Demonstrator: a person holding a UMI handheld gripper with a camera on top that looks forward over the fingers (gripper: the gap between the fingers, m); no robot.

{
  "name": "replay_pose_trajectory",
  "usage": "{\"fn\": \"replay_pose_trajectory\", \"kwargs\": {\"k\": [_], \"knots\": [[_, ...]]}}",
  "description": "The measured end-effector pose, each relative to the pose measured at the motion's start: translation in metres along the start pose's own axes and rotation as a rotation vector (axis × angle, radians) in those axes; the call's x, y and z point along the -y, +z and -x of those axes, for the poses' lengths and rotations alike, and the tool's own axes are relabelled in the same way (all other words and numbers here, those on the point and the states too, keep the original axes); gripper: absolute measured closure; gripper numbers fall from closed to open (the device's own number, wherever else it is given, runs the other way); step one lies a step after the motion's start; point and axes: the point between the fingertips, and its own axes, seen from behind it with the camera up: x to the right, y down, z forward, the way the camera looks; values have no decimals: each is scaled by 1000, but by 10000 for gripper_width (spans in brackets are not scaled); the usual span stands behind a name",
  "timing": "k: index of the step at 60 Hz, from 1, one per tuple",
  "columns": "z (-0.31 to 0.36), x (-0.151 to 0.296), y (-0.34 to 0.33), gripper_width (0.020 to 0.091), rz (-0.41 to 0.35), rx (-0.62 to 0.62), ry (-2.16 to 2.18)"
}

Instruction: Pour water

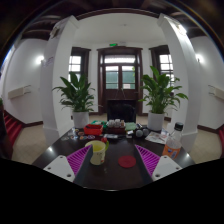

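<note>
Nearest the lens, the gripper [112, 160] has its two fingers spread apart, magenta pads [78, 158] facing inward, clamped on nothing. Between them, lower centre of the frame, a yellow cup [98, 151] stands on the dark glossy table [110, 175], closer to the left finger, with a gap on each side. A red coaster [127, 160] lies just right of it. At right of centre stands a clear plastic bottle [175, 137]. Potted plants [77, 95] flank a dark double door [121, 77] at upper centre.
</note>
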Motion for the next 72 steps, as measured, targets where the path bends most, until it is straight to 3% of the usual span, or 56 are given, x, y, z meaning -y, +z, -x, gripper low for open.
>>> {"fn": "replay_pose_trajectory", "kwargs": {"k": [6,7,13,18,21,31,47,54,62,72], "knots": [[-11,-33,-10,282,-6,30,-35],[-4,-10,0,281,-6,35,-37],[-19,-34,-8,298,23,37,-43],[-63,-97,-22,301,29,-7,-19],[-93,-106,-28,300,20,-48,-4],[-163,-92,-28,299,-9,-178,51],[-216,-49,32,294,-86,-206,43],[-222,-38,50,352,-115,-199,32],[-214,-40,65,501,-110,-193,29],[-214,-51,76,589,-92,-201,22]]}}
